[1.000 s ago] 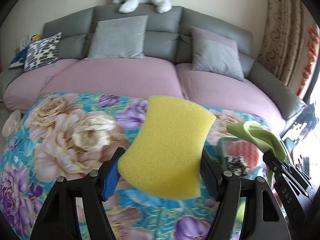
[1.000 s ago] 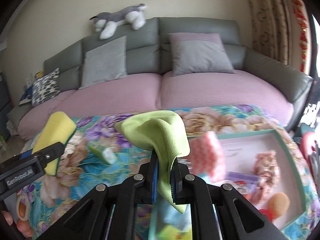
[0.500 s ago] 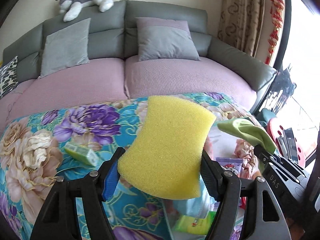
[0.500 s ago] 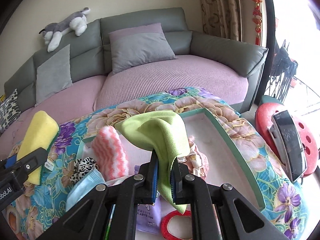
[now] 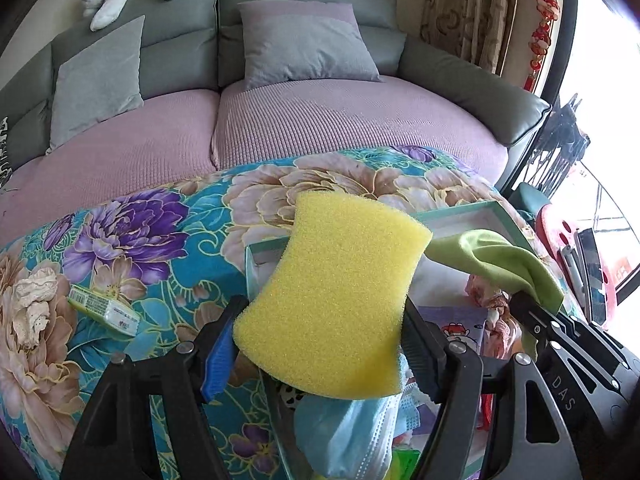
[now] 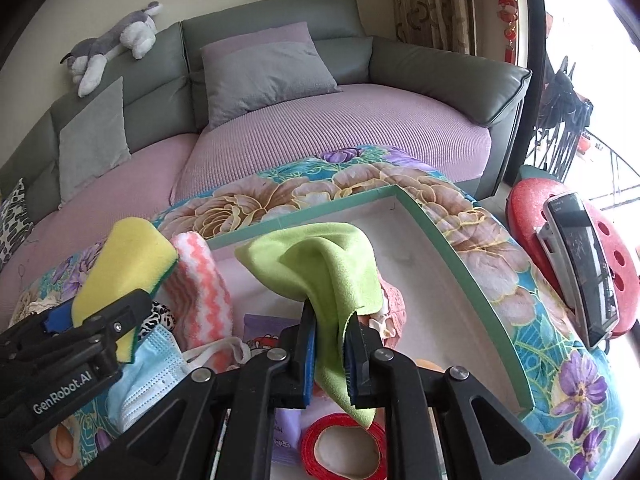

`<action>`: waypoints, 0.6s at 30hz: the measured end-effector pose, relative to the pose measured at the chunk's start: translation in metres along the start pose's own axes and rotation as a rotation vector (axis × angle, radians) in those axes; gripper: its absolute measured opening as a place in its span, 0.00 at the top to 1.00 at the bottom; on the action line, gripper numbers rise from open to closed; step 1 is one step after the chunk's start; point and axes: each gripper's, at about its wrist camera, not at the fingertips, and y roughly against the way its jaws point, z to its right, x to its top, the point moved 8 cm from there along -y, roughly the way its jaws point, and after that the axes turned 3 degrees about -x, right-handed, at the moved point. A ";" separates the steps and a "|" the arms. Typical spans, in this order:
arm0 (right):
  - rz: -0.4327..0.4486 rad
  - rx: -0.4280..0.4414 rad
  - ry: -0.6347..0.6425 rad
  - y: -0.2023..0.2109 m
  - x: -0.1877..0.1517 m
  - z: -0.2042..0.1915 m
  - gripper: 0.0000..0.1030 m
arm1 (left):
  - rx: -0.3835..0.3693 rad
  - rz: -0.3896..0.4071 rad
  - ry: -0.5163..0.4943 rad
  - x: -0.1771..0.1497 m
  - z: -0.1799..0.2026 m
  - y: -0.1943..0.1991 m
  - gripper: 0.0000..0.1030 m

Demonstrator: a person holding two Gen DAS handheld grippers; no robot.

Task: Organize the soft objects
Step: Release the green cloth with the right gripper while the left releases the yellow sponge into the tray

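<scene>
box (image 6: 460, 264) far corner bare, near half cluttered with soft items

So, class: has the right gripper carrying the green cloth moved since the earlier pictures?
Yes. The right gripper and its green cloth have swung right, from over the floral blanket to over the green-rimmed box.

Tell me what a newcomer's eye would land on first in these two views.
First, the bright yellow sponge clamped in the left hand-held gripper, filling the middle of its view. Next, the lime green cloth draped from the right hand-held gripper, hanging over the green-rimmed box of soft things on the flowered blanket.
</scene>
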 end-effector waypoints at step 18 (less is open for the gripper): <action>-0.029 -0.058 0.043 0.003 -0.003 -0.002 0.34 | -0.029 0.026 0.055 -0.007 -0.023 0.020 0.11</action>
